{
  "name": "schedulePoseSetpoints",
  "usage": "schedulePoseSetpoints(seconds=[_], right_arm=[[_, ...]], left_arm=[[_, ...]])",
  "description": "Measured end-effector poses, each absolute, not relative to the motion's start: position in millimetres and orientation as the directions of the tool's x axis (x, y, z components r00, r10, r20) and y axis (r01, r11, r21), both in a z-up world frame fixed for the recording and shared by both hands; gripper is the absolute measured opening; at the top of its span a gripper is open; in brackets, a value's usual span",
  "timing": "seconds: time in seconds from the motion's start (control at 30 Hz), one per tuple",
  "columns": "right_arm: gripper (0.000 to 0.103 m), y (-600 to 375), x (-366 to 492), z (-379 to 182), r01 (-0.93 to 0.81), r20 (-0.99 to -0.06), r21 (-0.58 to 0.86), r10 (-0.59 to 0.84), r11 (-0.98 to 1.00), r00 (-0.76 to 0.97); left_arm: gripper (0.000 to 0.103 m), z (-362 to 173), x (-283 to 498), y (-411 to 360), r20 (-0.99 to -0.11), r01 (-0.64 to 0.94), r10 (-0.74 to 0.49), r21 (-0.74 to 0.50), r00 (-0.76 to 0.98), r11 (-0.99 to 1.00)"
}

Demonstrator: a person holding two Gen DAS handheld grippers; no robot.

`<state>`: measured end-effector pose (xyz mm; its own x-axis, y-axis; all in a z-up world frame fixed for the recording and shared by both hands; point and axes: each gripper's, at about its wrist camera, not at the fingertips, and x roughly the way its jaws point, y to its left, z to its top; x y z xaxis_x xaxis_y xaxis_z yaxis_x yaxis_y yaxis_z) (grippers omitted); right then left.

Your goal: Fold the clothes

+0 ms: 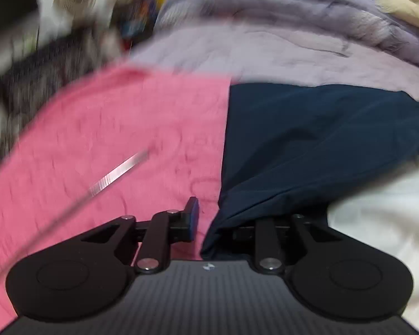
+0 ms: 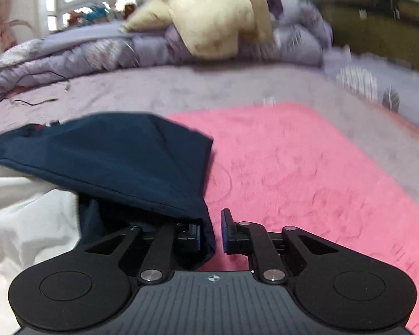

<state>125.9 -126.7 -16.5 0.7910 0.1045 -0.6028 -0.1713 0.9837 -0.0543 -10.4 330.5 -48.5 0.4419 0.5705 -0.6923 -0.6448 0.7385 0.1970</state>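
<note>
1. One navy garment [image 2: 131, 153] lies folded at the pink blanket's [image 2: 307, 173] edge, on the bed [image 2: 181, 89].
2. Right gripper [image 2: 211, 230]: narrowly parted, navy cloth between; a clamp cannot be told.
3. Left gripper [image 1: 209, 220]: navy cloth hides one finger; state unclear.
4. White fabric [image 2: 22, 209] adjoins the garment.

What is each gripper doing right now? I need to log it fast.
Left gripper: open; the navy garment drapes over one finger, not pinched.
Right gripper: nearly closed, apparently pinching the navy garment's edge.
</note>
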Motion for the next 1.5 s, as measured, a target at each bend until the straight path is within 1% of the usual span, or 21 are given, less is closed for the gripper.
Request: schedulePoseSetpoints(seconds=[0.07, 0.13, 0.23, 0.27, 0.3, 0.33, 0.4, 0.47, 0.5, 0.6, 0.7, 0.87, 0.9, 0.97, 1.0, 1.03, 1.1, 1.2, 1.3, 1.4, 1.5], right_arm=[[0.035, -105, 109, 3, -0.287, -0.525, -0.117, 0.186, 0.951, 0.830], [0.066, -69, 94, 22, -0.430, -0.455, -0.211, 0.301, 0.878, 0.838], [0.076, 2, 83, 39, -0.553, -0.380, -0.366, 0.423, 0.748, 0.823], [0.081, 27, 86, 42, -0.594, -0.399, -0.395, 0.451, 0.701, 0.798], [0.096, 53, 94, 42, -0.643, -0.452, -0.402, 0.469, 0.652, 0.759], [0.098, 78, 103, 36, -0.699, -0.529, -0.392, 0.475, 0.599, 0.704], [0.093, 123, 120, 13, -0.781, -0.672, -0.353, 0.441, 0.516, 0.595], [0.041, 145, 134, -2, -0.715, -0.656, -0.377, 0.376, 0.589, 0.655], [0.021, 145, 143, -3, -0.672, -0.648, -0.343, 0.353, 0.656, 0.675], [0.019, 116, 171, 13, -0.563, -0.637, -0.164, 0.348, 0.810, 0.688], [0.019, 60, 193, 36, -0.430, -0.556, -0.203, 0.258, 0.880, 0.790], [0.021, -77, 262, 66, -0.051, -0.381, -0.443, -0.136, 0.895, 0.915], [0.030, -109, 280, 70, 0.045, -0.357, -0.465, -0.234, 0.884, 0.904], [0.061, -170, 305, 78, 0.185, -0.339, -0.472, -0.371, 0.862, 0.864], [0.084, -194, 303, 80, 0.185, -0.378, -0.433, -0.363, 0.882, 0.852], [0.095, -214, 293, 81, 0.147, -0.418, -0.374, -0.308, 0.916, 0.855], [0.095, -240, 257, 75, -0.004, -0.487, -0.218, -0.105, 0.976, 0.867], [0.095, -245, 192, 57, -0.199, -0.562, -0.033, 0.146, 0.979, 0.814], [0.095, -235, 126, 40, -0.359, -0.583, 0.145, 0.373, 0.922, 0.721], [0.094, -224, 79, 24, -0.416, -0.594, 0.349, 0.541, 0.840, 0.595], [0.092, -218, 36, 10, -0.412, -0.641, 0.401, 0.572, 0.818, 0.512]], left_arm=[[0.037, -55, -6, 320, -0.649, -0.617, 0.621, 0.284, 0.439, 0.734], [0.037, -61, 1, 312, -0.617, -0.614, 0.660, 0.336, 0.429, 0.714], [0.037, -64, 2, 307, -0.592, -0.616, 0.682, 0.361, 0.430, 0.701], [0.037, -66, 1, 308, -0.585, -0.617, 0.683, 0.358, 0.438, 0.701], [0.037, -66, -1, 309, -0.581, -0.620, 0.680, 0.347, 0.447, 0.704], [0.037, -66, -4, 307, -0.580, -0.625, 0.674, 0.330, 0.457, 0.708], [0.037, -64, -10, 311, -0.585, -0.636, 0.656, 0.285, 0.477, 0.717], [0.037, -63, -13, 315, -0.591, -0.645, 0.641, 0.250, 0.490, 0.722], [0.038, -63, -14, 316, -0.593, -0.647, 0.636, 0.237, 0.494, 0.724], [0.038, -63, -14, 317, -0.592, -0.649, 0.634, 0.231, 0.497, 0.725], [0.038, -64, -13, 317, -0.591, -0.649, 0.637, 0.235, 0.495, 0.723], [0.038, -64, -13, 316, -0.590, -0.650, 0.639, 0.237, 0.494, 0.722], [0.038, -64, -12, 315, -0.589, -0.649, 0.642, 0.245, 0.491, 0.721], [0.038, -64, -10, 313, -0.587, -0.645, 0.649, 0.262, 0.484, 0.718], [0.038, -64, -9, 312, -0.587, -0.643, 0.652, 0.270, 0.481, 0.717], [0.038, -62, -8, 312, -0.588, -0.640, 0.652, 0.274, 0.479, 0.718], [0.041, -58, -8, 315, -0.601, -0.623, 0.640, 0.281, 0.479, 0.730], [0.057, -43, -16, 320, -0.640, -0.601, 0.604, 0.265, 0.475, 0.754], [0.059, -20, -35, 325, -0.674, -0.564, 0.508, 0.161, 0.536, 0.810], [0.059, 2, -49, 325, -0.702, -0.528, 0.446, 0.117, 0.555, 0.841], [0.066, 20, -81, 311, -0.717, -0.484, 0.376, 0.062, 0.587, 0.873]])
